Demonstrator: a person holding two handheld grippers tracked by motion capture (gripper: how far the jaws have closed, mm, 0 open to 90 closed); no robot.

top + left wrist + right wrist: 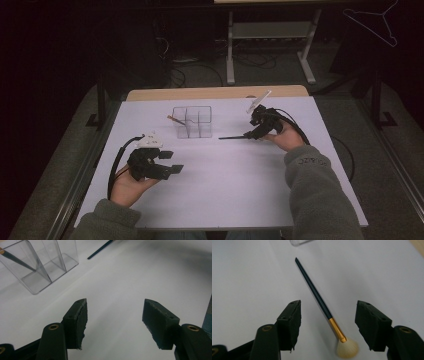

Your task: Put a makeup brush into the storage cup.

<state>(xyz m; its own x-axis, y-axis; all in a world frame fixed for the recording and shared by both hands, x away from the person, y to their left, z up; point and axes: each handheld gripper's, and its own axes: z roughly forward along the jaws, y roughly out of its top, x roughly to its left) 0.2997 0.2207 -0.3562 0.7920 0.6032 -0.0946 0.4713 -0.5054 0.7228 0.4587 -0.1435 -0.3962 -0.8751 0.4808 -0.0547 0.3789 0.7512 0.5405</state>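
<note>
A: Right gripper (328,323) low over the white desk (225,185), fingers (292,322) spread apart, one on each side of a slim paintbrush with dark blue handle, gold ferrule and pale fanned bristles (322,305).

B: Touching it?

A: No. Clear white gaps on both sides of the handle. Released, nothing pinched. Brush flat on the desk, bristle end near the fingers, handle tip pointing away toward the clear plastic organiser box with square compartments (192,121).

B: And from above?

A: Same brush (231,137) lying just right of the organiser, close by but apart from it, tip aimed at the box. Right gripper (260,125) sitting over its bristle end, hand behind it, grey sleeve (312,195) running down to the near edge.

B: Anything in the box?

A: A second thin brush with a wooden-coloured end (176,119), leaning tilted in a left compartment, end poking out over the rim. Seen through the clear wall in the left gripper view as well (17,260).

B: Left side?

A: Left gripper (170,162) well apart from the action, near the front left of the desk, pointing right. Fingers (160,325) wide open, only bare desk between them. Empty-handed.
</note>
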